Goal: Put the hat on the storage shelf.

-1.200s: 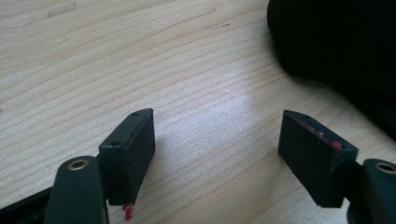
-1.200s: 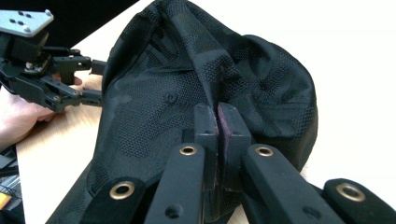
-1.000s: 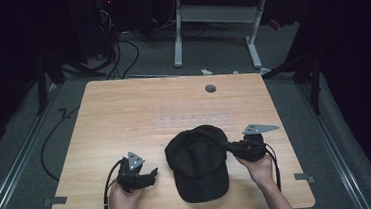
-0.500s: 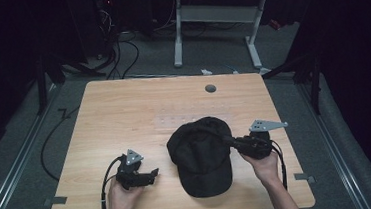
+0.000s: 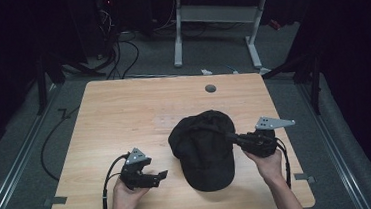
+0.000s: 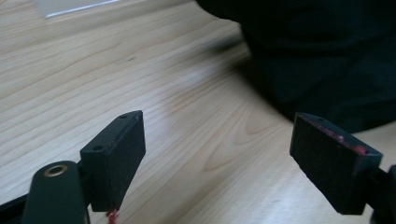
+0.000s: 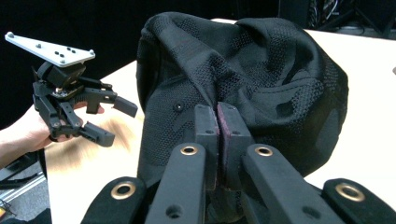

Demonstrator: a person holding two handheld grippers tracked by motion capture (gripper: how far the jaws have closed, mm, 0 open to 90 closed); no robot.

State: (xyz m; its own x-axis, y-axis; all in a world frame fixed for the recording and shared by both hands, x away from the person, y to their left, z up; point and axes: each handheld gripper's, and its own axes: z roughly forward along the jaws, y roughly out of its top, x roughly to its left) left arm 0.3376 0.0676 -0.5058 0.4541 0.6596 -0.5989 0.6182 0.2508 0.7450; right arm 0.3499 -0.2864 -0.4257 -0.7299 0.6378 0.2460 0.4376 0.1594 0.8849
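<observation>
Black mesh cap (image 5: 204, 150) lies just right of the open, empty left gripper (image 5: 160, 176), its jaws having just been opening. Right gripper (image 5: 232, 139) pinches its crown fabric.

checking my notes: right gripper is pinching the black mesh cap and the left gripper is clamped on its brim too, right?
Not quite. The right gripper does pinch the black mesh cap, but the left gripper holds nothing: the left gripper view shows its jaws open over bare wooden table.
</observation>
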